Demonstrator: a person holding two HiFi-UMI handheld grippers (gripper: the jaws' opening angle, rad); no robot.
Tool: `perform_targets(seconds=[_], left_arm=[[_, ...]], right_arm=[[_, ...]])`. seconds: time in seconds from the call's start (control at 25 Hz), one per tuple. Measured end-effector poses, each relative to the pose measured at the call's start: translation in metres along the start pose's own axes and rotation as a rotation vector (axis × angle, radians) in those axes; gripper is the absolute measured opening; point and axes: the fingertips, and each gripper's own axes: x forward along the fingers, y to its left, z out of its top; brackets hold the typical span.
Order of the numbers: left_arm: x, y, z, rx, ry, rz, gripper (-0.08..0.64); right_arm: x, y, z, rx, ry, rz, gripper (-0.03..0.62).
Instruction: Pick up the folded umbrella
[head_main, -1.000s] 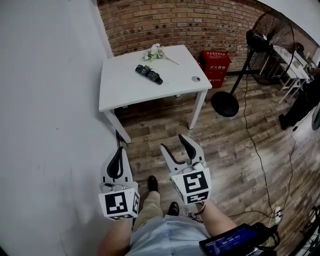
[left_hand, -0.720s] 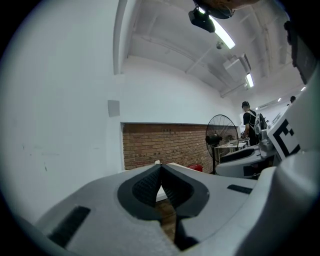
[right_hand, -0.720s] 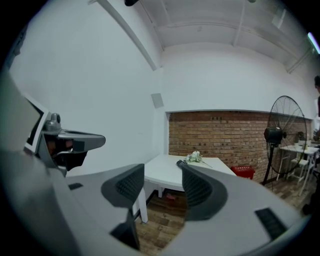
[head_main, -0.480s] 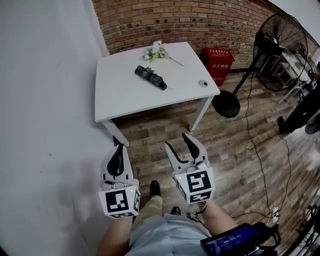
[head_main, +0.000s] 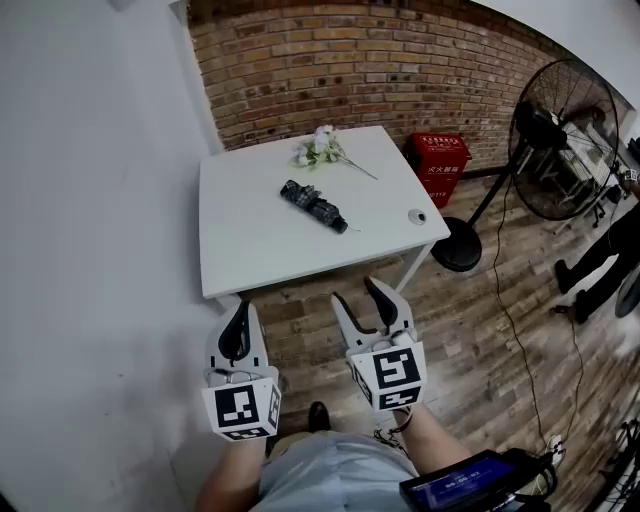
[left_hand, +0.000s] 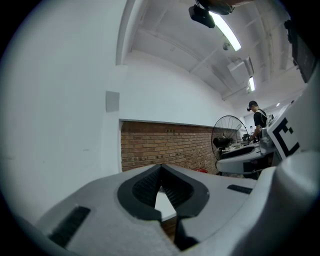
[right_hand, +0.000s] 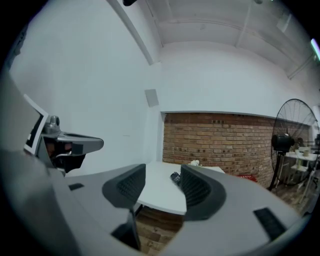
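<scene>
Black folded umbrella (head_main: 314, 206) is lying at an angle roughly mid-way across the white bench (head_main: 250, 240), with a little bunch of flowers (head_main: 322, 148) further back toward the brick wall (head_main: 330, 60). Both tools are well short of it, hanging over the wood floor (head_main: 470, 330) just off the bench's near edge. The left tool (head_main: 238, 305) has its pads pressed together with nothing in them. The right tool (head_main: 355, 290) has its jaws a fair way apart and easing closed, also with nothing in them. In the right gripper view the umbrella (right_hand: 175, 176) shows in the gap between the pads, way off on the bench (right_hand: 157, 192) and slightly toward the right pad. A standing fan (head_main: 560, 140) and a red box (head_main: 442, 165) sit off to the right.
</scene>
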Motion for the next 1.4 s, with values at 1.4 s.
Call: perform_targets(seconds=[1.4], left_arm=[[0.248,-0.004,-0.025,0.026,0.100,0.047,0.006]], right_arm=[[0.213,-0.157,-0.008,0.025,0.036,0.080,0.225]])
